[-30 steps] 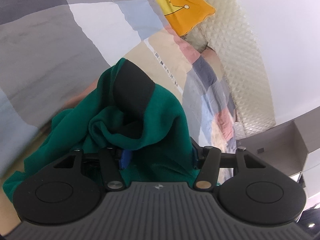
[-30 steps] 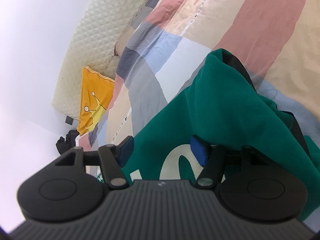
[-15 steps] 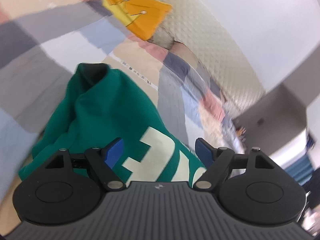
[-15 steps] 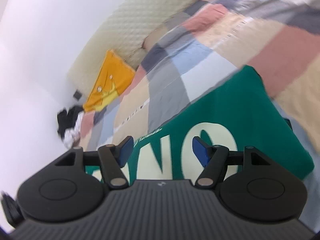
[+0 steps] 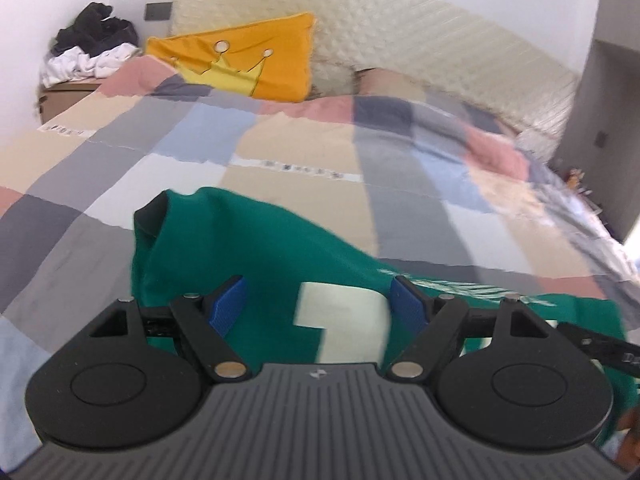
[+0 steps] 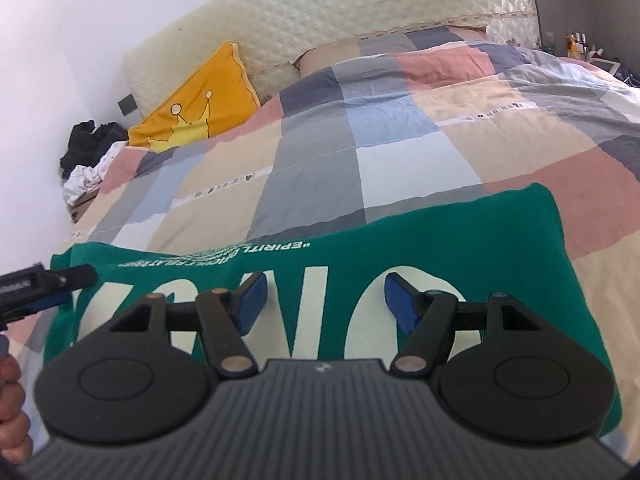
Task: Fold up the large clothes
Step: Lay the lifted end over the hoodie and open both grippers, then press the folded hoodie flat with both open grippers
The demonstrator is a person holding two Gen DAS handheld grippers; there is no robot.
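Observation:
A green garment (image 6: 460, 248) with large cream letters lies folded flat on the patchwork duvet (image 6: 400, 128). It also shows in the left wrist view (image 5: 272, 252), with a black-lined fold at its left end. My right gripper (image 6: 322, 298) is open and empty just above the cream print. My left gripper (image 5: 318, 304) is open and empty above the garment's left part. The left gripper's finger also shows at the left edge of the right wrist view (image 6: 48, 280).
An orange crown pillow (image 5: 248, 64) leans on the quilted cream headboard (image 6: 340, 12). A heap of dark and white clothes (image 5: 88, 52) sits on a box at the far left. Small bottles (image 6: 576, 42) stand at the far right.
The left gripper let go of the bunched garment and opened. Both grippers drew back and levelled out. The garment went from a raised bunch to lying flat on the bed.

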